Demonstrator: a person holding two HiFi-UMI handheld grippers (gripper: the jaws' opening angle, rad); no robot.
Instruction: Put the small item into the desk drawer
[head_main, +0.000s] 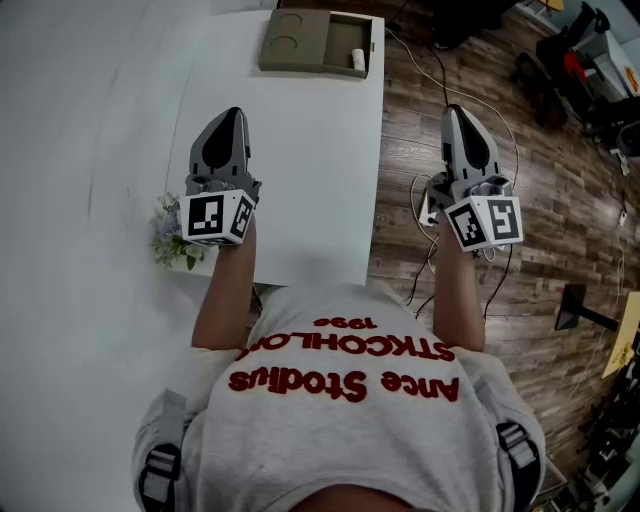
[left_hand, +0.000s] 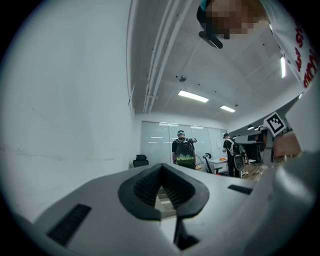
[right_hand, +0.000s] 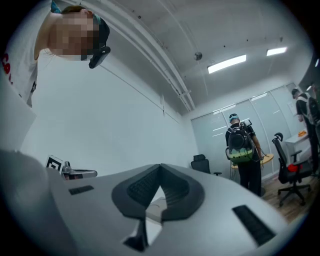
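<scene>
In the head view both grippers are held up in front of my chest. My left gripper (head_main: 229, 114) hangs over the white desk (head_main: 310, 180), jaws together and empty. Off the desk's right edge, over the wooden floor, my right gripper (head_main: 455, 110) is also shut and empty. A small white cylinder (head_main: 357, 60) lies in an olive tray (head_main: 300, 45) at the desk's far end, well ahead of both grippers. No drawer shows. The left gripper (left_hand: 161, 168) and right gripper (right_hand: 160, 168) views look up at the wall, ceiling and room.
A small potted plant (head_main: 172, 240) stands by the desk's near left corner. Cables (head_main: 425, 200) trail over the wooden floor on the right, where dark chairs (head_main: 560, 60) stand. A person with a backpack (right_hand: 241, 142) stands far off in the room.
</scene>
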